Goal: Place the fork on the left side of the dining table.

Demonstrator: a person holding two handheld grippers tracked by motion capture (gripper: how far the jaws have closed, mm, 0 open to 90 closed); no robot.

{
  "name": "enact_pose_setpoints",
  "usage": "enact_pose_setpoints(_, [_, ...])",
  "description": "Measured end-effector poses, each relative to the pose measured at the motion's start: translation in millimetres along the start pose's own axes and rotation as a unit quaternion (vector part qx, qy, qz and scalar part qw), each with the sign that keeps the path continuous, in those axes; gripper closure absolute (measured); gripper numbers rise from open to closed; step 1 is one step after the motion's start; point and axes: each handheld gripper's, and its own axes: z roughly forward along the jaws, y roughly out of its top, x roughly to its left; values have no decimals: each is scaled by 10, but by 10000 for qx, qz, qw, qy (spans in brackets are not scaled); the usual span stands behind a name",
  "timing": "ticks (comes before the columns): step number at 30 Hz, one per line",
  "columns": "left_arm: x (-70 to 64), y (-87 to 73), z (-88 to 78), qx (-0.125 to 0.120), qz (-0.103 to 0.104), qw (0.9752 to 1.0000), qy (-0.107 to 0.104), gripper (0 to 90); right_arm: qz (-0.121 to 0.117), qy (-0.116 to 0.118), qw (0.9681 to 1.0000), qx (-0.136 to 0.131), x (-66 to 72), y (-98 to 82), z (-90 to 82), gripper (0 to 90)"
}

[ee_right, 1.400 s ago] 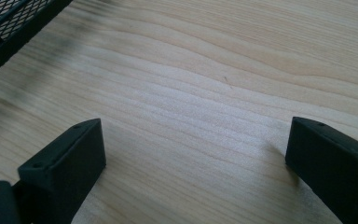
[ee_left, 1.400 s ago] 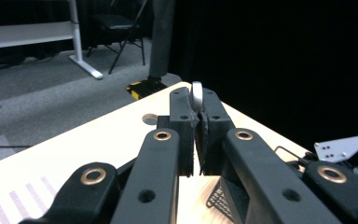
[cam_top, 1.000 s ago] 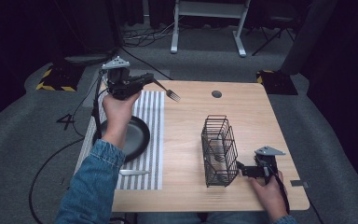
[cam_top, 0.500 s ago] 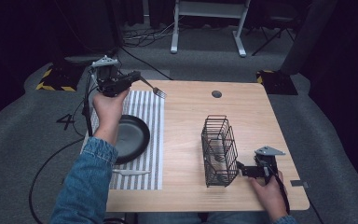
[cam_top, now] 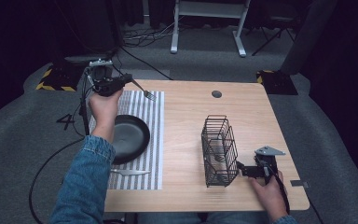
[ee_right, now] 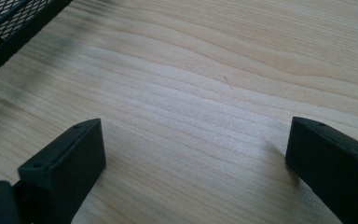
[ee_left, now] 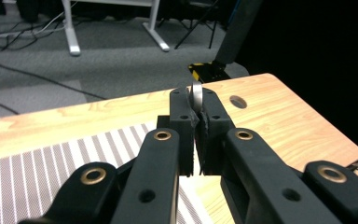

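Left gripper [cam_top: 121, 83] pinches the fork [cam_top: 145, 92], tines jutting out over the striped mat [cam_top: 156, 135]

A black plate [cam_top: 128, 135] rests on the striped mat [cam_top: 154, 140], a knife [cam_top: 129, 172] at its six o'clock; a wire basket [cam_top: 219, 150] stands at three o'clock.

A white "4" is marked on the grey floor [cam_top: 66, 122].

Table lit w/ soft overhead light, bkgd dark; close jaws blurry, no glare.
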Motion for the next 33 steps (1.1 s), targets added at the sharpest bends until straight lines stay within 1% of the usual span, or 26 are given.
enact_pose_setpoints(9, [211, -110, 95, 178, -327, 9991, 208, 864, 0, 0, 10000, 0, 0, 0, 0, 47])
enact_pose_setpoints(11, [230, -119, 104, 192, -368, 9989, 229, 864, 2, 1, 10000, 1, 0, 0, 0, 47])
enact_pose_setpoints(13, [289, -147, 136, 252, -420, 9983, 311, 864, 1, 0, 10000, 1, 0, 0, 0, 47])
enact_pose_setpoints(16, [355, -199, 175, 306, -526, 9974, 376, 864, 0, 0, 10000, 0, 0, 0, 0, 47])
enact_pose_setpoints(17, [355, -199, 175, 306, -526, 9974, 376, 864, 0, 0, 10000, 0, 0, 0, 0, 47])
enact_pose_setpoints(18, [404, -240, 200, 333, -613, 9969, 372, 864, 1, 0, 10000, 0, 0, 0, 0, 47])
enact_pose_setpoints(21, [438, -287, 226, 398, -669, 9962, 385, 864, 1, 0, 10000, 1, 0, 0, 0, 47])
enact_pose_setpoints(25, [460, -310, 238, 461, -654, 9960, 409, 864, 2, 1, 10000, 1, 0, 0, 0, 47])
enact_pose_setpoints(26, [474, -322, 240, 480, -678, 9956, 441, 864, 1, 0, 10000, 0, 0, 0, 0, 47])
enact_pose_setpoints(28, [491, -333, 237, 518, -696, 9953, 433, 864, 1, -1, 10000, 1, 0, 0, 0, 47])
enact_pose_setpoints(31, [480, -349, 235, 564, -707, 9950, 430, 864, 0, 0, 10000, 1, 0, 0, 0, 47])
enact_pose_setpoints(33, [473, -351, 238, 591, -667, 9951, 428, 864, 1, 0, 10000, 1, 0, 0, 0, 47])
